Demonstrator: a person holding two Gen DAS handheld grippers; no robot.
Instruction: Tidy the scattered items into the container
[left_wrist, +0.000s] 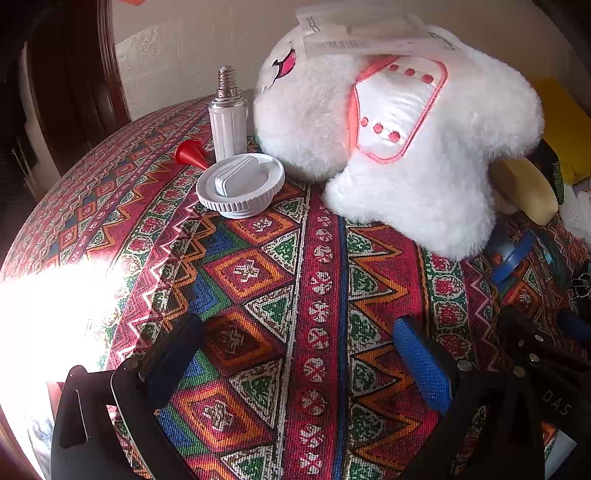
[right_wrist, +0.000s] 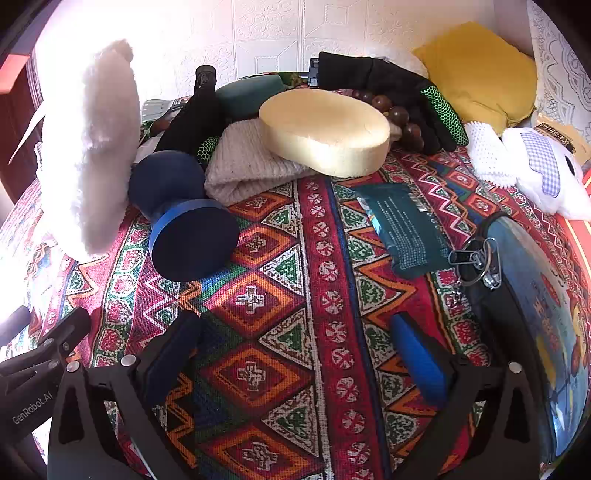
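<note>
My left gripper (left_wrist: 295, 350) hovers open over bare patterned cloth, nothing between its blue pads. Ahead of it lie a white ridged lid (left_wrist: 240, 186), a red cone (left_wrist: 192, 153), a silver screw-base bulb (left_wrist: 227, 122) and a big white plush toy (left_wrist: 399, 140) with a clear package (left_wrist: 362, 33) on top. My right gripper (right_wrist: 295, 350) is also open and empty. Beyond it sit a navy dumbbell-shaped item (right_wrist: 184, 218), a yellow sponge (right_wrist: 325, 131), a cream knit cloth (right_wrist: 247, 162), a teal packet (right_wrist: 402, 229), black gloves (right_wrist: 406, 92) and brown beads (right_wrist: 399, 118).
A blue printed zip case (right_wrist: 532, 314) with a key ring (right_wrist: 476, 262) lies at the right. A yellow cushion (right_wrist: 480, 70), a small white plush (right_wrist: 546, 170) and a spiky white item (right_wrist: 487, 155) sit at the back right. Sun glare (left_wrist: 48, 314) washes out the table's left edge.
</note>
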